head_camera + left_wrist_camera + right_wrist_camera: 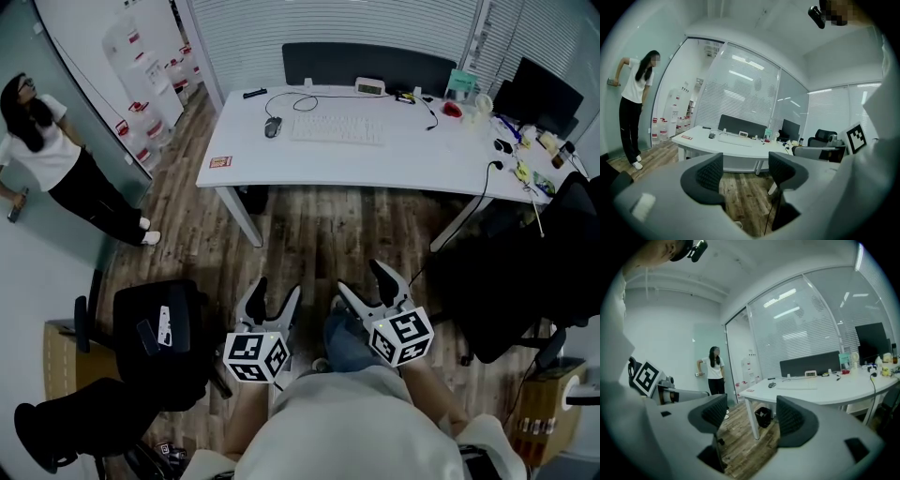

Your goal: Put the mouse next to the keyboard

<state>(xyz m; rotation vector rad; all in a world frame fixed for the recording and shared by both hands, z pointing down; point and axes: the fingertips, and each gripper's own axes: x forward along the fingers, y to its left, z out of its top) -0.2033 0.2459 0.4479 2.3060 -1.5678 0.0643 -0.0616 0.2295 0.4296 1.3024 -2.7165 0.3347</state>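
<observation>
You stand on a wood-plank floor [319,225] in a glass-walled office, well back from the white desk [375,164] that carries everything this task needs. At far left a person [42,141] leans a hand on the wall, clear of your path, and a black office chair [155,347] sits just beside your left side. Your left gripper [274,298] is held low in front of you with its jaws spread wide and nothing but floor between them. Up on the desk, the mouse [273,127] lies near the left end of the keyboard [336,129], its cable looping off behind it. From this far away it is hard to tell how much gap separates the two, though they look apart rather than touching. Your right gripper [364,281] matches the left, jaws wide apart and empty. A dark monitor [544,94] and small clutter crowd the desk's right end, away from the work. You appear to be at the very start, so the step in hand is the approach. The next move calls for walking up to the desk's front edge and bringing one open gripper down over the mouse, minding the cable so it does not drag when you shift it.
</observation>
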